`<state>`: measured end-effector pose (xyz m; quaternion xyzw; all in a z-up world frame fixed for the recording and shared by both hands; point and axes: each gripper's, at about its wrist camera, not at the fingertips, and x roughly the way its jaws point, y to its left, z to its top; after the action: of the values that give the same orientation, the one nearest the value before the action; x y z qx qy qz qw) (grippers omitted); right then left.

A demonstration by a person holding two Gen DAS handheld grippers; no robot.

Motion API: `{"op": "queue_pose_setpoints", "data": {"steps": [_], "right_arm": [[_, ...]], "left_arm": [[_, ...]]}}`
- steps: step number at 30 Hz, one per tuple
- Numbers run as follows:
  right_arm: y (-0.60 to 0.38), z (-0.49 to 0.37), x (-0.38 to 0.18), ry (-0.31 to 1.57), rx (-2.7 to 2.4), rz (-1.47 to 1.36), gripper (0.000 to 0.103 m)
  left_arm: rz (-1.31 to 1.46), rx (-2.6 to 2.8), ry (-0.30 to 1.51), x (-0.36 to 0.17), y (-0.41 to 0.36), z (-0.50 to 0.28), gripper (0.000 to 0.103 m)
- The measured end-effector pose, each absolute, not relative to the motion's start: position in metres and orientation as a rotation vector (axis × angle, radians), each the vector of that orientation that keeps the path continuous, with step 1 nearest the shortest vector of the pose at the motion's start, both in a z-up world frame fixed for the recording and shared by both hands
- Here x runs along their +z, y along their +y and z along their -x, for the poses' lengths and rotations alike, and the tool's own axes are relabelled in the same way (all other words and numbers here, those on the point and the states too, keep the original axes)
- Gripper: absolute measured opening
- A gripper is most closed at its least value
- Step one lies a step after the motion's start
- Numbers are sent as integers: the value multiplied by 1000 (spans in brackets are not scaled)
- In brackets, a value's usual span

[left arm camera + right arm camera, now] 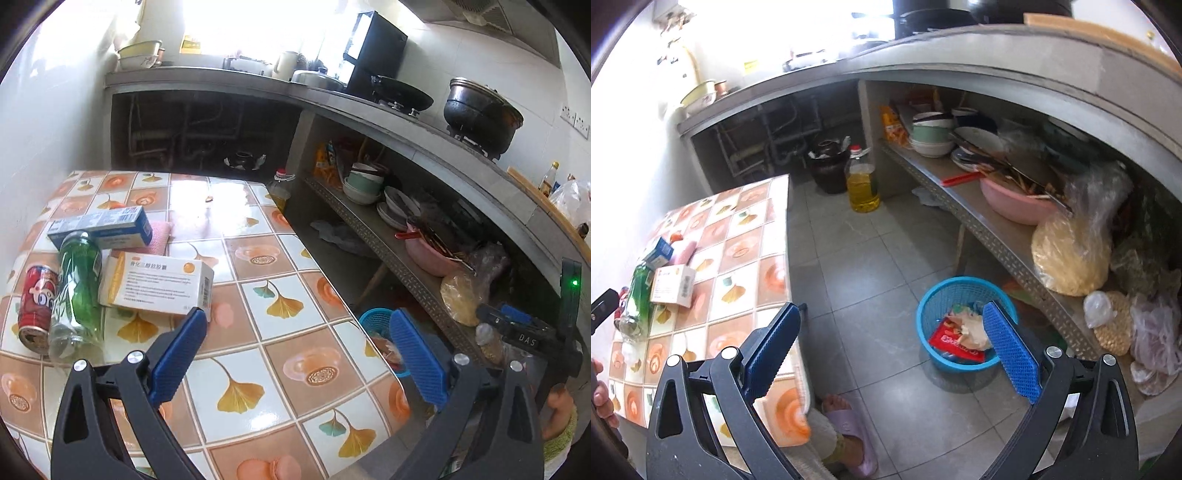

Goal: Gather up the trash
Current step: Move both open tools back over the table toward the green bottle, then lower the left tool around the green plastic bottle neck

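On the tiled table (258, 288) lie a red can (37, 302), a green plastic bottle (79, 280), a white and orange medicine box (159, 282) and a blue and white box (103, 227) on a pink item. My left gripper (295, 325) hangs open over the table, its left pad close to the white box, nothing between the jaws. My right gripper (892, 321) is open and empty above the floor, over a blue basket (960, 291) holding a red wrapper and crumpled paper. The same table trash (670, 284) shows at left in the right wrist view.
A grey counter with pots runs along the back. Its lower shelf (997, 236) holds bowls, a pink basin and bags. An oil bottle (862, 184) and a dark jar stand on the floor. A person's foot in a purple slipper (849, 424) is by the table's corner.
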<state>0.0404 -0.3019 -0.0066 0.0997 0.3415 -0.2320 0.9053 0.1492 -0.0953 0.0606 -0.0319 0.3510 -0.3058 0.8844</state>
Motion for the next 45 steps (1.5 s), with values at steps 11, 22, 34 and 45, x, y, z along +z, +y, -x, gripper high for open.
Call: {"op": "queue_pose_setpoints", "data": {"steps": [11,22,34,45], "right_arm": [[-245,-63,1,683,-465,-6,95],[-218,-74,8,647,-408,34,95],[-180,-88,14,602,-269,66,95],[-155,-101,16,580,-165,12,95]], "left_arm": [[157,-633,728,59,-62,-153,97],[249,-616,721,51,-26,-159,97],[232,-565,704,47,5,-160,97],[240,-515,685,41,37,-161,97]]}}
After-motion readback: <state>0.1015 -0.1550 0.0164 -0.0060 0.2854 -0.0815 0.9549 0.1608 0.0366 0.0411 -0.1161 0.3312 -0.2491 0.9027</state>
